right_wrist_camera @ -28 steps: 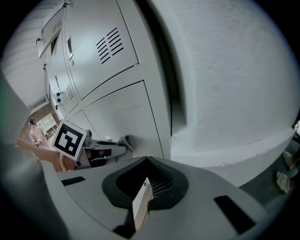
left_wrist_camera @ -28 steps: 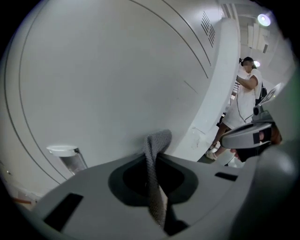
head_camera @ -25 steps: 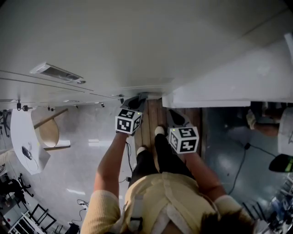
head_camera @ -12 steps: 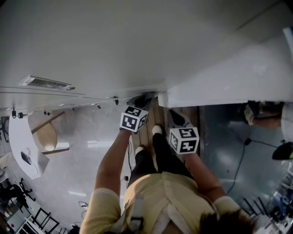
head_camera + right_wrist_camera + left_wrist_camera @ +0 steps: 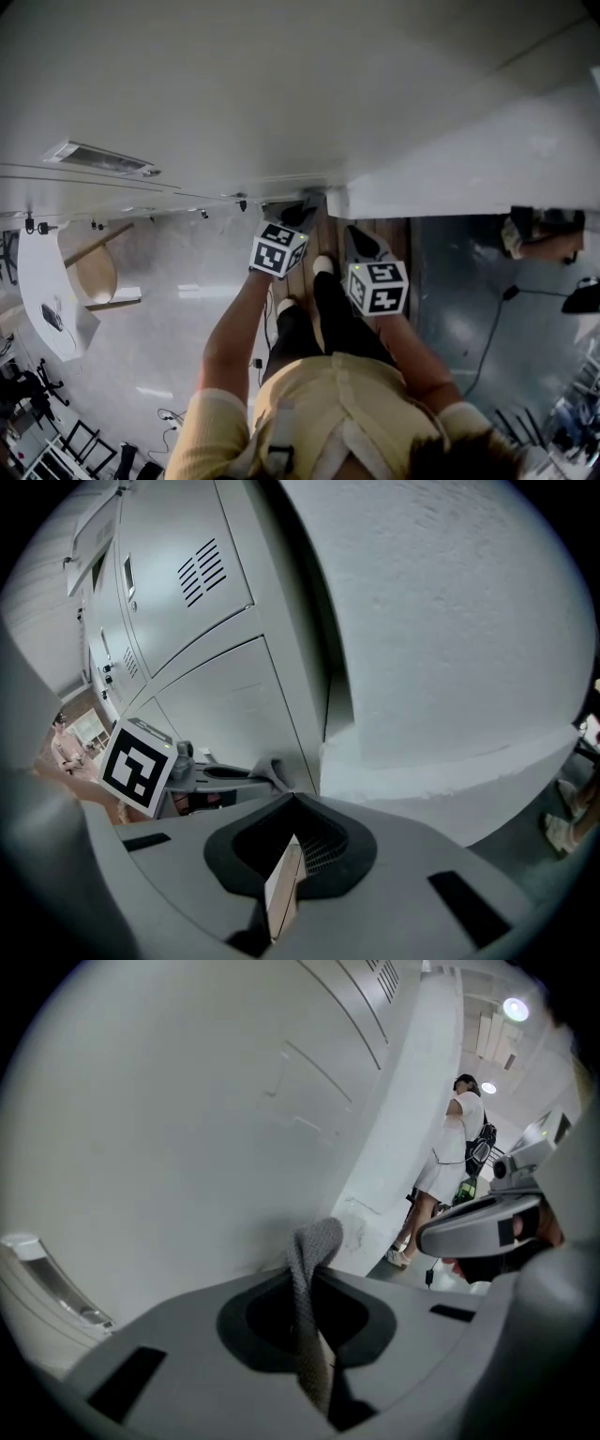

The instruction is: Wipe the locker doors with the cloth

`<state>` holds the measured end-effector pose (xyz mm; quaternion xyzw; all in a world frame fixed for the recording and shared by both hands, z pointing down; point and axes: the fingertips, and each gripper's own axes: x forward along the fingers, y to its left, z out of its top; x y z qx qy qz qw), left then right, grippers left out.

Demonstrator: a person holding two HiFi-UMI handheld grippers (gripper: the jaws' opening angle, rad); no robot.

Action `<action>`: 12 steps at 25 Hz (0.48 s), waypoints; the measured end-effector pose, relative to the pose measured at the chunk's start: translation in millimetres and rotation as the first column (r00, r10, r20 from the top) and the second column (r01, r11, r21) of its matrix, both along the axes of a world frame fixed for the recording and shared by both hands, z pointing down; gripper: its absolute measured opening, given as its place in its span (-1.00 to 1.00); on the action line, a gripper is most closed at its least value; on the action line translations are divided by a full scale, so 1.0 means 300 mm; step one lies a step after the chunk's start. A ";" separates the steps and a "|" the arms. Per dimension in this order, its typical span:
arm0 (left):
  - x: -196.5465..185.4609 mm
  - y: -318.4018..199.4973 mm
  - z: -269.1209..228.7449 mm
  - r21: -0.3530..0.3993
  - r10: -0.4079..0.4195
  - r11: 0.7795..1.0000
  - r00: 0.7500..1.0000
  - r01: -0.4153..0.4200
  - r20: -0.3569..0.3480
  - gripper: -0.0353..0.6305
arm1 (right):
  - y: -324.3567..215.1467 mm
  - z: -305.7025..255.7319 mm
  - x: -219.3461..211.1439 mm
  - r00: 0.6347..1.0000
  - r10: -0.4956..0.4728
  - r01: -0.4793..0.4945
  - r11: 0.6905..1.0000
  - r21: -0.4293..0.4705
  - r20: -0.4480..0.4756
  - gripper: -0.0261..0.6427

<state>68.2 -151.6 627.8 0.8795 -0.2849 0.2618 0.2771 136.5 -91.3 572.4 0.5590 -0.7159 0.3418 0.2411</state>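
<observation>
My left gripper [image 5: 298, 212] is shut on a grey woven cloth [image 5: 315, 1249], whose folded end sticks out past the jaws and presses against the pale grey locker door [image 5: 187, 1129]. In the right gripper view the left gripper [image 5: 267, 771] lies low against the lower locker door [image 5: 225, 714], with its marker cube [image 5: 136, 764] behind it. My right gripper [image 5: 356, 236] hangs just right of it, near the white corner wall [image 5: 450, 649]. Its jaws [image 5: 284, 885] are shut with nothing between them.
A vented upper locker door [image 5: 178, 569] stands above. A strip of wooden floor [image 5: 302, 272] runs at the locker base by the person's feet. A person in white [image 5: 455, 1152] stands further along. A round wooden table [image 5: 94, 272] is at left, and cables [image 5: 511, 298] at right.
My left gripper with the cloth has slid a little to the right along the locker, closer to the right gripper. The right gripper has hardly moved.
</observation>
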 end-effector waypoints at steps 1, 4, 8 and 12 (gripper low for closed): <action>-0.021 0.009 0.001 -0.001 -0.010 1.000 1.000 0.010 0.002 -0.84 | -0.002 0.001 -0.011 1.000 -0.008 0.008 1.000 0.000 0.002 -0.91; -0.093 0.030 0.011 -0.008 -0.049 0.999 0.999 0.049 0.010 -0.85 | -0.006 0.007 -0.049 0.999 -0.033 0.033 0.999 0.001 0.007 -0.91; -0.198 0.055 0.033 -0.017 -0.108 0.994 0.994 0.108 0.029 -0.85 | -0.005 0.020 -0.103 0.997 -0.072 0.072 0.997 -0.005 0.012 -0.91; -0.305 0.075 0.063 -0.021 -0.171 0.985 0.984 0.173 0.056 -0.85 | 0.001 0.040 -0.151 0.994 -0.107 0.107 0.994 -0.017 0.016 -0.91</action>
